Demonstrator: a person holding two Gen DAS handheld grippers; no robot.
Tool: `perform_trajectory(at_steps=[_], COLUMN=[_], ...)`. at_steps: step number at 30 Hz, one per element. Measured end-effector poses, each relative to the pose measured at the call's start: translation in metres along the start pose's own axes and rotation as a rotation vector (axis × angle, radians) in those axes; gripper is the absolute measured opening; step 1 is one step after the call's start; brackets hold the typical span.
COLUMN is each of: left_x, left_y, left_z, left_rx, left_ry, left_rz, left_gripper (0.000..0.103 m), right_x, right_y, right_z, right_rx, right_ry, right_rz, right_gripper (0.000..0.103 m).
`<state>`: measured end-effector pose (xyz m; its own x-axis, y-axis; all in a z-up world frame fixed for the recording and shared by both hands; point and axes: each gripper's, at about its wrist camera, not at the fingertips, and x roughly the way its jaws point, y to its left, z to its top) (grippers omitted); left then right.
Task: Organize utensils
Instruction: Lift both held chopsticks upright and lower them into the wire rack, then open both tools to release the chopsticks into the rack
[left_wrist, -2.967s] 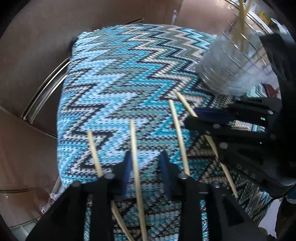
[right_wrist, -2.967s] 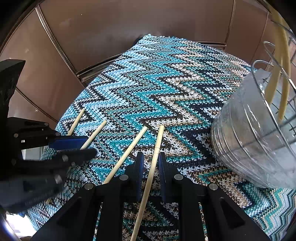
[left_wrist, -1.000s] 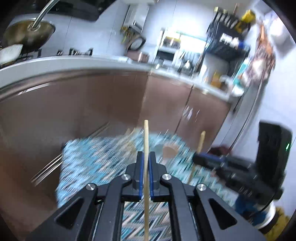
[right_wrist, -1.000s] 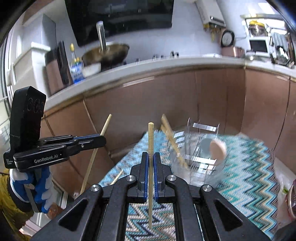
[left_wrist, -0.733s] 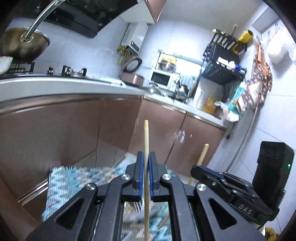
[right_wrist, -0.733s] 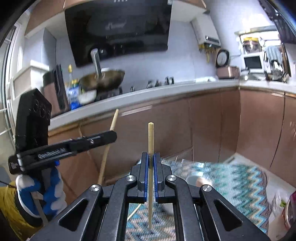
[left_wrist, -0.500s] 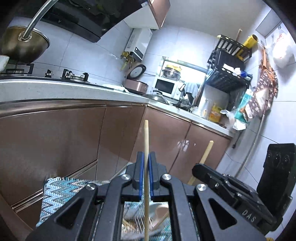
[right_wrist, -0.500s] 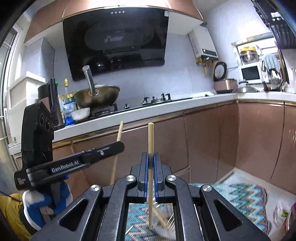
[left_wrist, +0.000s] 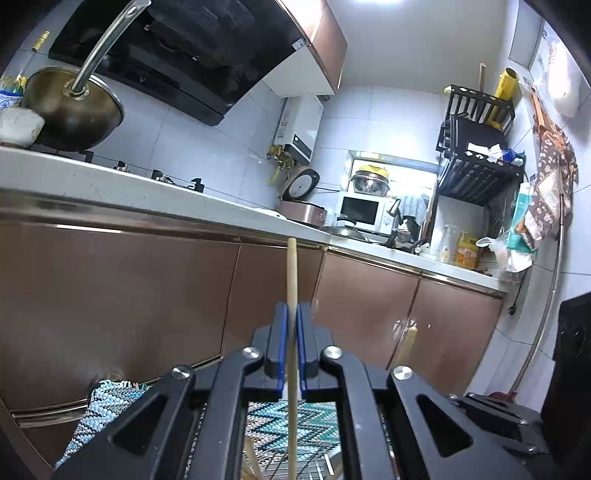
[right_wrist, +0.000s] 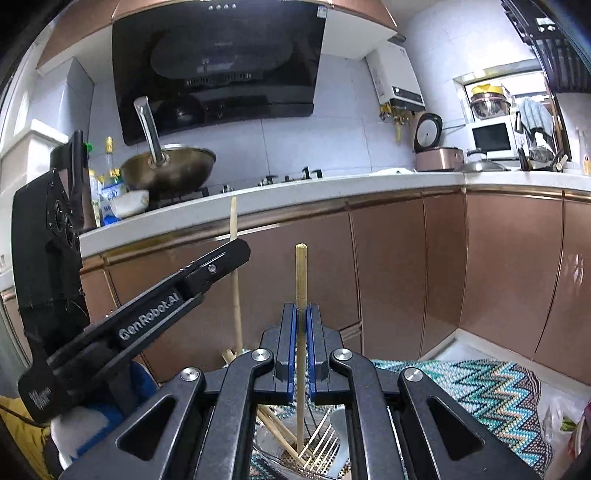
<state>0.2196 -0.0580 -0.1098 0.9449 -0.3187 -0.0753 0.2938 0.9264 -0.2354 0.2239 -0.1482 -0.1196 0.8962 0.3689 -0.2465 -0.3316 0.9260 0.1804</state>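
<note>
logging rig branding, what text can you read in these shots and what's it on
"GenRobot.AI": white lettering on the side of the left gripper, seen from the right wrist view.
A second white mark near that gripper's rear end: too distorted to read.
Small print on the range hood, water heater and counter bottles: too small to read.

Left gripper (left_wrist: 291, 354): black frame, blue-edged fingers (left_wrist: 279, 350), silver screws; it clasps a pale tan wooden chopstick (left_wrist: 291, 280). Right gripper (right_wrist: 301, 354): same black and blue, with a light tan chopstick (right_wrist: 301, 273). Cloth (right_wrist: 491, 391): zigzag chevron knit in turquoise, teal, white, black and beige. Cabinet doors (left_wrist: 110, 295): glossy copper-brown with gold-toned trim. Kitchen counter (right_wrist: 332, 186): white, speckled. Wall tiles (left_wrist: 207, 147): pale lavender-white. Range hood (right_wrist: 218, 62): glossy black. Wok (right_wrist: 168, 170): dull bronze with a silver handle. Microwave (left_wrist: 360, 209): white.
</note>
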Motion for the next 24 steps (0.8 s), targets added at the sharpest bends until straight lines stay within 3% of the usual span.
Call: perform_trajectory(at_steps=[4, 9, 11, 14, 16, 19, 22, 24], left_x=[0.002, -0.01, -0.018, -0.031, -0.039, -0.051, -0.059, -0.064], left_y=[0.004, 0.006, 0.005, 0.006, 0.005, 0.006, 0.009, 0.014], left_z=[-0.009, -0.002, 0.002, 0.009, 0.014, 0.019, 0.026, 0.028], left_rx=[-0.013, -0.006, -0.009, -0.02, -0.029, -0.051, -0.11, -0.158], left_ry=[0.018, 0.019, 0.024, 0.058, 0.082, 0.121, 0.189, 0.238], left_rz=[0.012, 0.01, 0.009, 0.005, 0.011, 0.021, 0.009, 0.017], left_gripper=[0.008, 0.028, 0.039, 0.053, 0.059, 0.067, 0.07, 0.071], right_x=[0.0, -0.006, -0.012, -0.021, -0.03, -0.047, -0.068, -0.079], right_y=[-0.003, -0.005, -0.003, -0.001, 0.001, 0.003, 0.007, 0.01], right_z=[-0.011, -0.014, -0.012, -0.009, -0.005, 0.0, 0.003, 0.005], right_rx=[0.017, 0.03, 0.035, 0.053, 0.068, 0.096, 0.122, 0.125], right_ry=[0.016, 0.024, 0.015, 0.001, -0.015, -0.042, -0.072, -0.083], right_rz=[-0.006, -0.016, -0.019, -0.008, 0.002, 0.015, 0.008, -0.01], right_gripper=[0.006, 0.006, 0.011, 0.028, 0.049, 0.071, 0.089, 0.093])
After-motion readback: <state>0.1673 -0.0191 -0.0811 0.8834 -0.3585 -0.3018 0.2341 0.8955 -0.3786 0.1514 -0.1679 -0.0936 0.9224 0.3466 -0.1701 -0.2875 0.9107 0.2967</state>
